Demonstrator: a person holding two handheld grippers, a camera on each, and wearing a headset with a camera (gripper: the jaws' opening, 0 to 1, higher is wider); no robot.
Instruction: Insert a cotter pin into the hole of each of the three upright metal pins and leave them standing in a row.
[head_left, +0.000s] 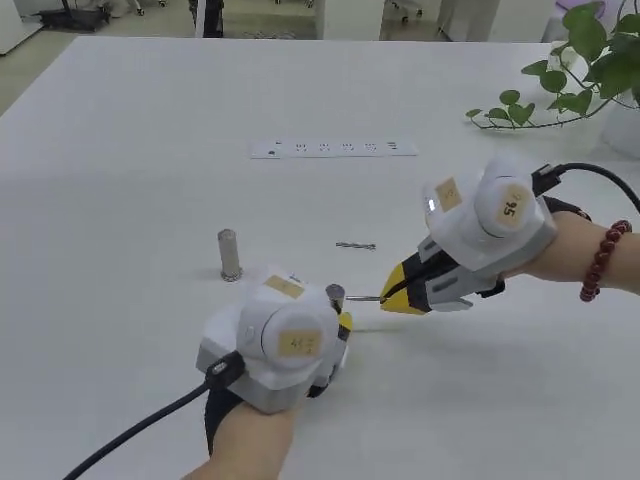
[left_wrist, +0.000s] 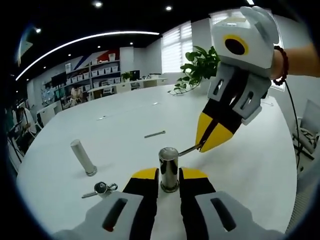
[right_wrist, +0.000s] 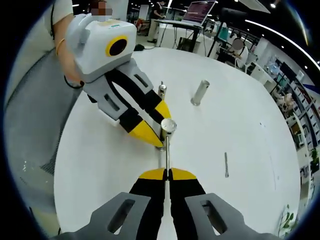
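Left gripper view, lower centre: left gripper (left_wrist: 169, 176) clamps an upright metal pin (left_wrist: 169, 157); right gripper (left_wrist: 204, 146) pinches a cotter pin (left_wrist: 189, 149), seemingly touching the upright pin's head.

Wide tabletop (head_left: 130, 140) lies open around the free-standing pin (head_left: 230, 255).

Lighting: bright, even, overhead | shadows: soft on table (head_left: 150, 150) | distortion: fisheye bending in both gripper views | focus: sharp
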